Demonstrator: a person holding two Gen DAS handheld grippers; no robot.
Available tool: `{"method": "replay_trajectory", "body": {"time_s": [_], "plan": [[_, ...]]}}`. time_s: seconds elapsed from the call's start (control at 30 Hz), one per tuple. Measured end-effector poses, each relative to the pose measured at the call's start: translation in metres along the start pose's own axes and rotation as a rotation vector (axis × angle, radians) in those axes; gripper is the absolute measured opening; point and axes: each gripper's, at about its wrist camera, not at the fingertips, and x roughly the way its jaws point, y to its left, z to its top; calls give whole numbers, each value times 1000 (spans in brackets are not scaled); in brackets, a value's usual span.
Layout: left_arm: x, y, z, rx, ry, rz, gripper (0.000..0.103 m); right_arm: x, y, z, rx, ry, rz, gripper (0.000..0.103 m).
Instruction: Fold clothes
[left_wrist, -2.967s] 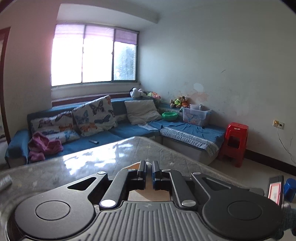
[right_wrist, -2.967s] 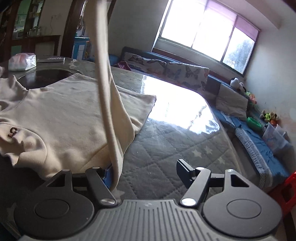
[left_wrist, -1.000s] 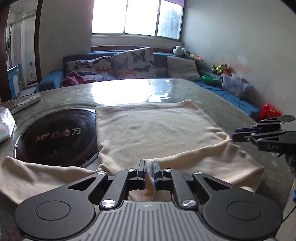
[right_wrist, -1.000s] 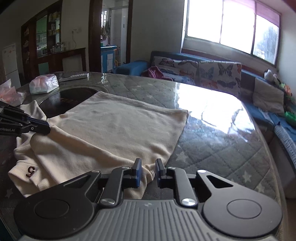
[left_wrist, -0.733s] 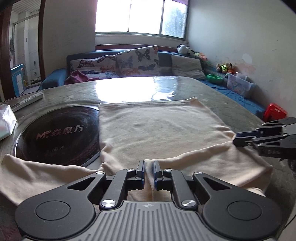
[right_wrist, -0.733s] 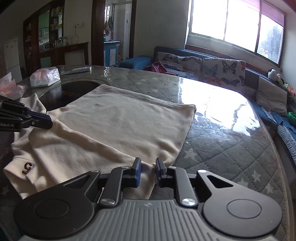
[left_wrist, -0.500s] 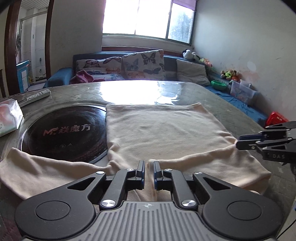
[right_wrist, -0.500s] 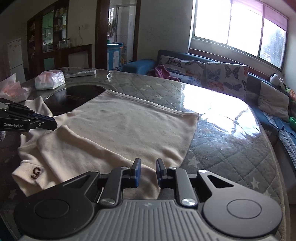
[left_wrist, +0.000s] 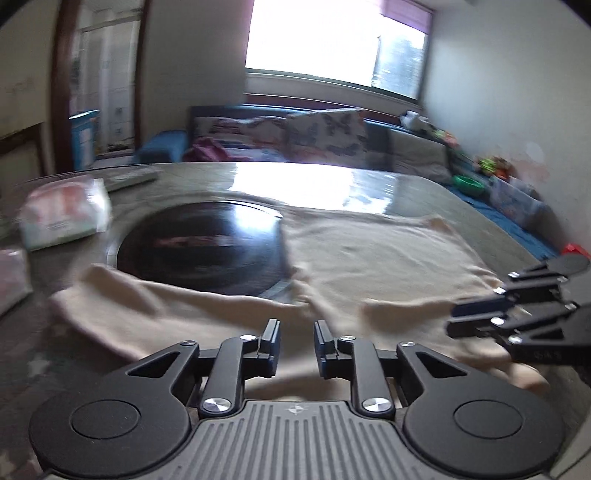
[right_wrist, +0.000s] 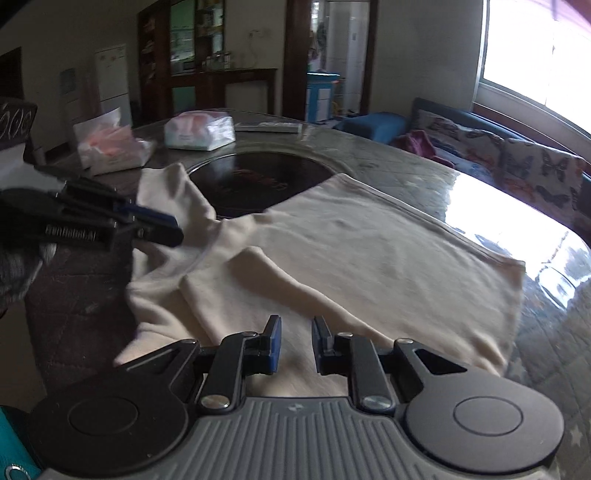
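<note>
A cream sweater (right_wrist: 369, 258) lies spread across the worktop (right_wrist: 546, 332), one sleeve reaching beside a dark round inset (left_wrist: 199, 251). The left claw (left_wrist: 295, 341) hovers over the near edge of the cloth, slightly parted and gripping nothing. The right claw (right_wrist: 294, 339) hangs just above the other near edge, likewise slightly parted and empty. Tissue packs (right_wrist: 199, 131) sit farther back.
</note>
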Motion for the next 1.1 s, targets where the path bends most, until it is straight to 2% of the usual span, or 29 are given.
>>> {"method": "replay_trajectory", "body": {"time_s": [0.13, 0.27, 0.43, 0.53, 0.63, 0.67, 0.7, 0.8, 0.93, 1.1], "plan": [[2, 42, 4, -109, 0, 135, 34, 15, 8, 14, -24, -6, 29, 17], [7, 76, 7, -203, 4, 242, 39, 32, 15, 18, -43, 32, 53, 17], [14, 120, 11, -320, 9, 377, 41, 21, 16, 19, -59, 8, 43, 17], [23, 131, 12, -354, 19, 409, 41, 11, 15, 19, -61, -7, 26, 17], [28, 130, 13, -334, 10, 425, 37, 1, 10, 18, -50, -20, 5, 17], [29, 129, 14, -326, 8, 427, 32, -3, 8, 16, -44, -25, -3, 17], [30, 128, 14, -317, 6, 428, 18, -8, 5, 15, -37, -29, -12, 17], [28, 123, 17, -324, -6, 409, 7, -18, -2, 11, -16, -40, -36, 17], [9, 103, 33, -343, -73, 284, 6, -34, -16, 3, 35, -66, -77, 17], [-19, 46, 62, -267, -159, 43, 6, -51, -36, -11, 107, -90, -129, 17]]}}
